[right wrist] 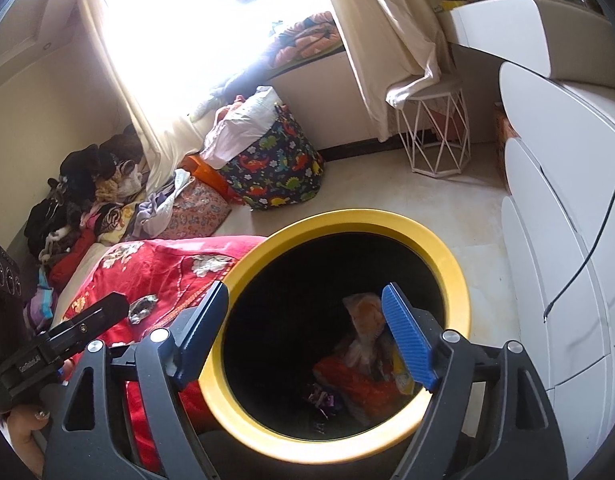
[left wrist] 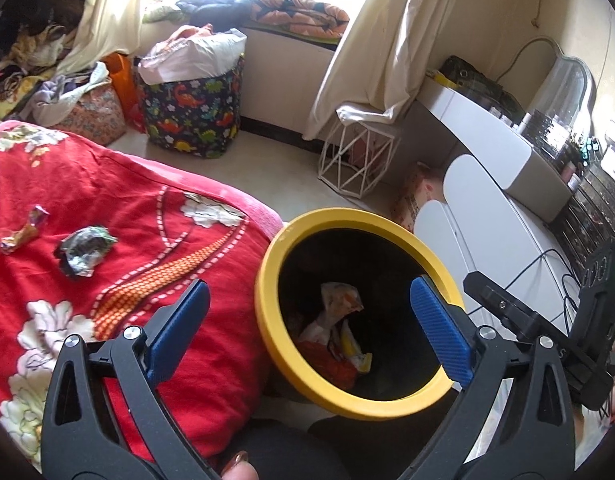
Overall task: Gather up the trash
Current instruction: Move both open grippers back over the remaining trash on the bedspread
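A black bin with a yellow rim (left wrist: pixel 331 220) (right wrist: pixel 439 248) stands beside the bed, with crumpled wrappers (left wrist: pixel 339 332) (right wrist: pixel 359 376) lying at its bottom. On the red floral bedspread (left wrist: pixel 87 184) lie a crumpled silver wrapper (left wrist: pixel 85 250) (right wrist: pixel 141 308) and a twisted gold and purple wrapper (left wrist: pixel 25 230). My left gripper (left wrist: pixel 309 314) hovers open over the bin's left rim, nothing between its blue pads. My right gripper (right wrist: pixel 305 314) hangs open above the bin mouth, also empty. The right gripper's body (left wrist: pixel 547 320) shows at the right edge of the left wrist view.
A dinosaur-print laundry basket (left wrist: pixel 195 112) (right wrist: pixel 275 168) and heaps of clothes (left wrist: pixel 35 52) sit by the window. A white wire stool (left wrist: pixel 357 156) (right wrist: pixel 435 136) stands on the floor. White drawers (left wrist: pixel 499 216) (right wrist: pixel 555 208) with a dangling black cable line the right side.
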The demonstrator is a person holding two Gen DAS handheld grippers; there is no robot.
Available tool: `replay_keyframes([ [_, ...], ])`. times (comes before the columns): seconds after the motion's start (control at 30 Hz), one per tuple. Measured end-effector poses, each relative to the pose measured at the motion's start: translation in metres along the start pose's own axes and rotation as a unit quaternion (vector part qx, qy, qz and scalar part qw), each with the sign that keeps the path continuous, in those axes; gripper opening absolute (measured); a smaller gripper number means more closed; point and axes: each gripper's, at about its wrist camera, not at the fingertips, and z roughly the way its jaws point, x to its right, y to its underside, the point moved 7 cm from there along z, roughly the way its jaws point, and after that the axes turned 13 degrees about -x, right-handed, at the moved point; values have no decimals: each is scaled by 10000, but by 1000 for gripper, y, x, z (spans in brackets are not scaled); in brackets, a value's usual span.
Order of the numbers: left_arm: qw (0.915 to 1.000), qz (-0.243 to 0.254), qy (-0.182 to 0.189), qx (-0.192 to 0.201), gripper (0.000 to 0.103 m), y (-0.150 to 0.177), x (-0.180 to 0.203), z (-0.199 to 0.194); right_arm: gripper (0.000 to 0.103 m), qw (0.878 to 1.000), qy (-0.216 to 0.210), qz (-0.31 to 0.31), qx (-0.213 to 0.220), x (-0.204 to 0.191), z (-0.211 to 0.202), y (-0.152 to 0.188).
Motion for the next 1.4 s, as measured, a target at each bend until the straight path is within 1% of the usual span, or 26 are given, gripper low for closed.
replay_keyframes([
  [0.2,9994,-76,-248,231,92,0,-22,-17,77,9995,-83,-291,49,-24,1,1],
  [0.33,9976,-167,-500,440,92,-1,-42,-31,77,9986,-144,-502,27,-43,6,2],
  [0.6,9926,-618,-795,671,92,-1,-95,-50,78,9950,-293,-935,-194,-88,27,7],
  [0.77,9873,-1002,-994,727,92,5,-138,-60,78,9900,-450,-1278,-387,-125,47,13],
  [0.97,9787,-1480,-1155,825,92,11,-190,-75,78,9805,-618,-1741,-668,-174,80,21],
  [1.17,9692,-1912,-1296,853,92,18,-239,-82,78,9720,-743,-2028,-922,-214,113,23],
  [1.2,9682,-1955,-1306,851,91,18,-243,-82,78,9704,-768,-2080,-959,-223,120,23],
  [1.3,9657,-2104,-1280,819,82,20,-260,-81,79,9647,-854,-2209,-1149,-242,141,26],
  [1.37,9650,-2186,-1219,780,73,19,-270,-78,78,9617,-867,-2285,-1237,-253,155,27],
  [1.4,9648,-2223,-1190,749,71,20,-275,-77,78,9599,-884,-2319,-1303,-260,163,27],
])
